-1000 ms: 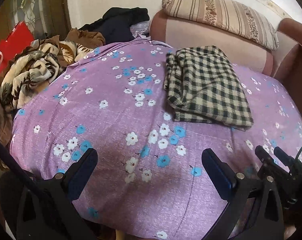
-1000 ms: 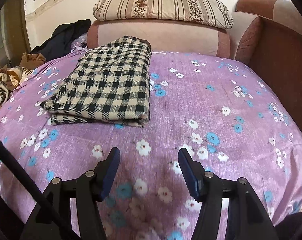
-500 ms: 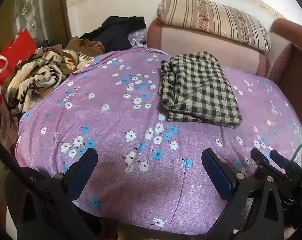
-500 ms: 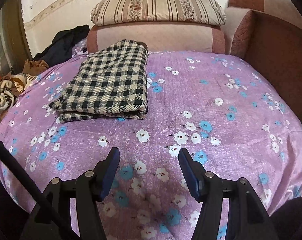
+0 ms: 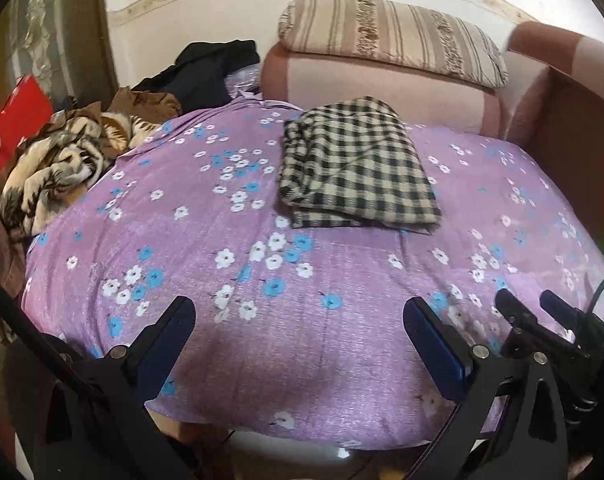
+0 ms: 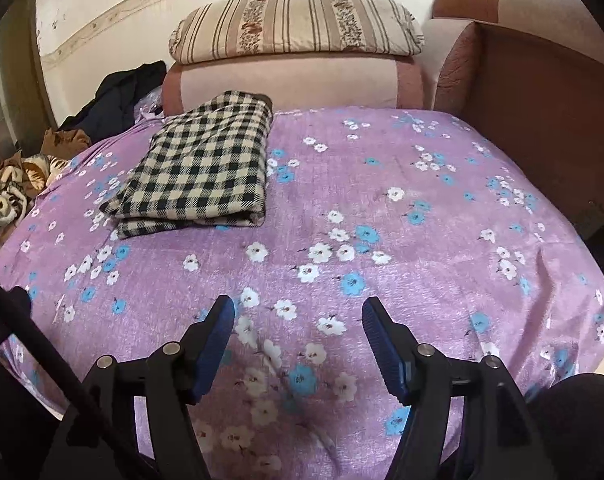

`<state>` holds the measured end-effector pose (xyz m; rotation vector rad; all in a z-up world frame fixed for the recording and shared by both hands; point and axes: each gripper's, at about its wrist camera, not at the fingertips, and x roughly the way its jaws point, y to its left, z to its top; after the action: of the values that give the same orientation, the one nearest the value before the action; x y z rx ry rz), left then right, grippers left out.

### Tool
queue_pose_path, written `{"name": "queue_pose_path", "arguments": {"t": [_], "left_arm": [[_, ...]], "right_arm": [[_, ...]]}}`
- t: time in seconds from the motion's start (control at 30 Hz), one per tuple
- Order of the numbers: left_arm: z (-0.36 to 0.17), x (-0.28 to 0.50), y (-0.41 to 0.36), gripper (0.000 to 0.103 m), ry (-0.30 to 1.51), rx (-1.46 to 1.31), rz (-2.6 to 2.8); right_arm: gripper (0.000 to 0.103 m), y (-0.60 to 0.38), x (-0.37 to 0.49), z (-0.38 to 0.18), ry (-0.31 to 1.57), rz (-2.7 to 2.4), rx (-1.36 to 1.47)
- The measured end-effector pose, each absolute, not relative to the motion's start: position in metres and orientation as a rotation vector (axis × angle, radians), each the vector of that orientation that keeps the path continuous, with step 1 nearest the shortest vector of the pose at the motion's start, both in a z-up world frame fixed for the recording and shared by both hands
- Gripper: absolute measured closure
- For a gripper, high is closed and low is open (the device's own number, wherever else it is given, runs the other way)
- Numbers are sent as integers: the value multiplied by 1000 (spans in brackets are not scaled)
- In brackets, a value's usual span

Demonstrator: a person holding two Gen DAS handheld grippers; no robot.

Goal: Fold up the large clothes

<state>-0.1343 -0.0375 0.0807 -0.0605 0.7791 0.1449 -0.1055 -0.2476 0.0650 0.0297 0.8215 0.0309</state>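
Checked cloth (image 5: 358, 168) lies folded near the bed's (image 5: 302, 340) head edge; left gripper (image 5: 298, 320) and right gripper (image 6: 298, 320) hover spread, holding nothing.

Lying matt and woolly-looking toward the far edge of the bed: a folded checked cloth (image 5: 358, 168) in cream and dark green, on a purple flowered bedspread (image 5: 206, 248) showing a faint sheen and a fine ribbed weave. Resting above the headboard, looking soft: a striped woven pillow (image 6: 298, 24), with a plush, fleecy brown-and-cream blanket (image 5: 50, 168) bunching off the left edge. Showing matt black plastic, ribbed blue pads and small shiny metal pins: the left gripper (image 5: 298, 332) and right gripper (image 6: 298, 320).
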Motion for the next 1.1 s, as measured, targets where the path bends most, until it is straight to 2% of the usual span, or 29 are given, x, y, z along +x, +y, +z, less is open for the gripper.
{"name": "queue_pose_path", "arguments": {"t": [0.57,1.1], "left_arm": [[6,-81,-37,0,963,-52,137],[-3,-77,-32,0,986,-66,127]], "right_arm": [[32,-250,-71,9,892,-9,-1],[32,-241,-71,8,882,-25,-41]]}}
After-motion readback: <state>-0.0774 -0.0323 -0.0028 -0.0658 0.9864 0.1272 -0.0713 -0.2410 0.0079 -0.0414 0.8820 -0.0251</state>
